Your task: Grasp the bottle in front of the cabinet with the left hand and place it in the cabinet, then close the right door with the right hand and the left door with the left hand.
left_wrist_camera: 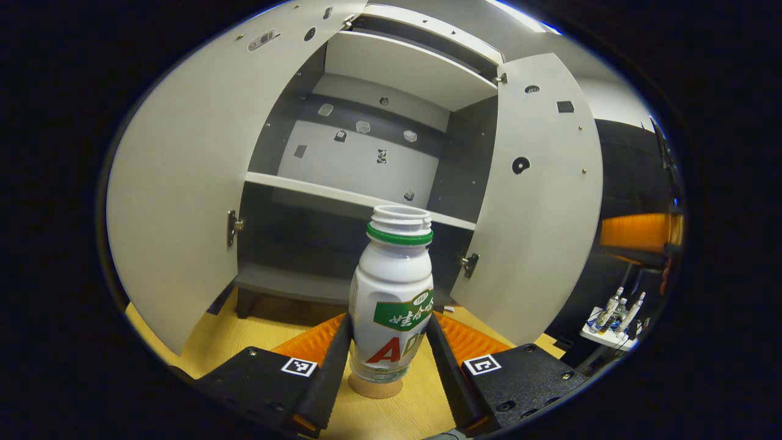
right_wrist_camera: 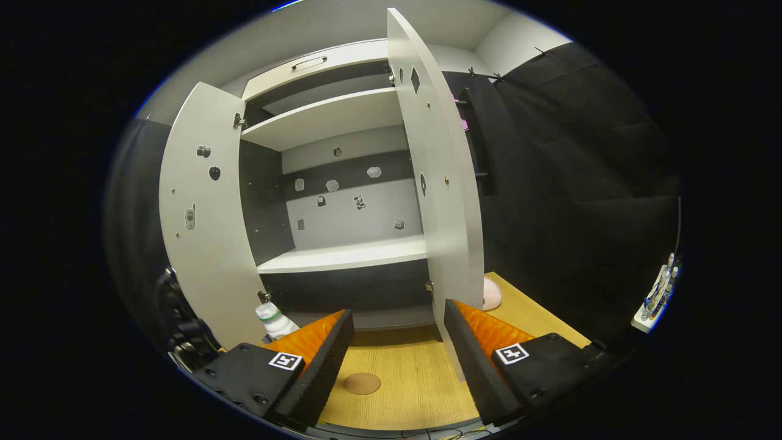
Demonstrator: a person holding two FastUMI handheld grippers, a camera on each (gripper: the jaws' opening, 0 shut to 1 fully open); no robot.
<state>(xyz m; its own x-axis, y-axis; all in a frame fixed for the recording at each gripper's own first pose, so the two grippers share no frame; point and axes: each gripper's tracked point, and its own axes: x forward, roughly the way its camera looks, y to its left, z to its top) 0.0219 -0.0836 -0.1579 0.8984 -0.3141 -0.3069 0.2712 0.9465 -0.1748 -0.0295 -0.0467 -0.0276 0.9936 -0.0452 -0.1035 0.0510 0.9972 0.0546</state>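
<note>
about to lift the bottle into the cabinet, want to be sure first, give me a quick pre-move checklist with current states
1. Left gripper fingers flank the bottle on both sides: ok.
2. Both fingers actually pressing on the bottle: cannot tell.
3. Bottle upright on the wooden table, over a round marker: ok.
4. Left door and right door swung open, path clear: ok.
5. Free space on the cabinet's lower shelf: ok.
6. Right gripper open, holding nothing, near the right door's edge: ok.

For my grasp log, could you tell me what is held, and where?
The left gripper holds the bottle by its lower body; the right gripper holds nothing.
</note>
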